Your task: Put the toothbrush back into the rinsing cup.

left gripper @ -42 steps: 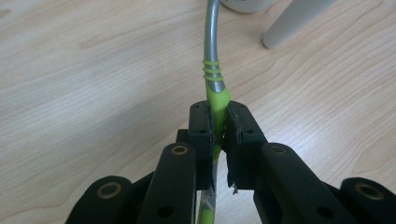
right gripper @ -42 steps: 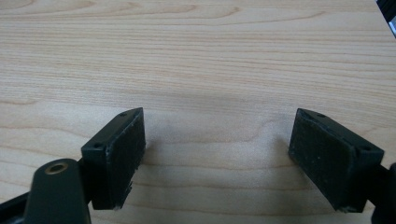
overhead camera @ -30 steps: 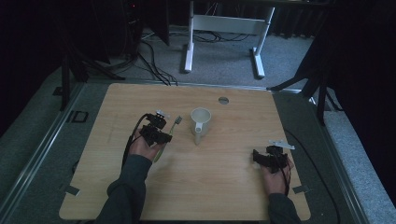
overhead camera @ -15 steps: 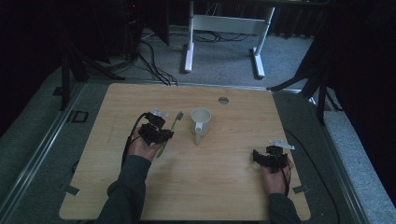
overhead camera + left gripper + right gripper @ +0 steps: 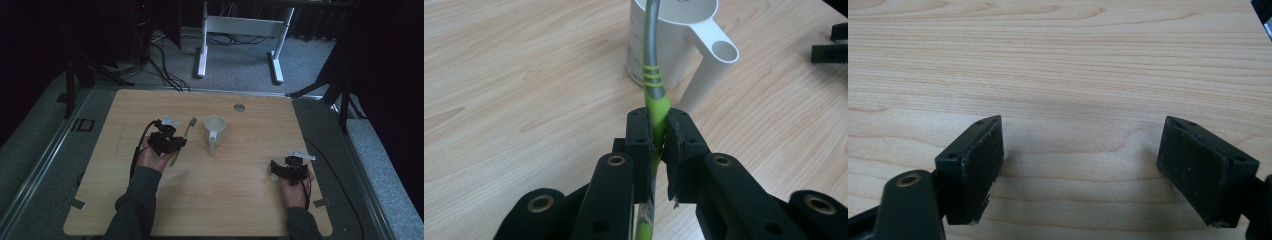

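A person's left hand-held gripper (image 5: 172, 142) clamps a green-and-grey toothbrush (image 5: 184, 137) by its green handle, the black pads pressed tight on either side, as the left gripper view shows (image 5: 658, 135); the brush is raised off the wooden surface (image 5: 240, 200) with its bristled head angled toward a white mug (image 5: 215, 131) standing just beside it near the middle of the surface. In the left gripper view the grey neck of the brush rises in front of the mug's rim (image 5: 674, 20), though whether the head is over the opening cannot be told. The right hand-held gripper (image 5: 280, 167) rests well apart at the near right, its jaws spread wide over bare wood and holding nothing (image 5: 1083, 165). The step in hand appears to be carrying the gripped toothbrush to the mug; the next move likely calls for lifting the head clear of the rim, tipping the brush upright over the opening and lowering it in before releasing, without knocking the mug's handle (image 5: 212, 146)
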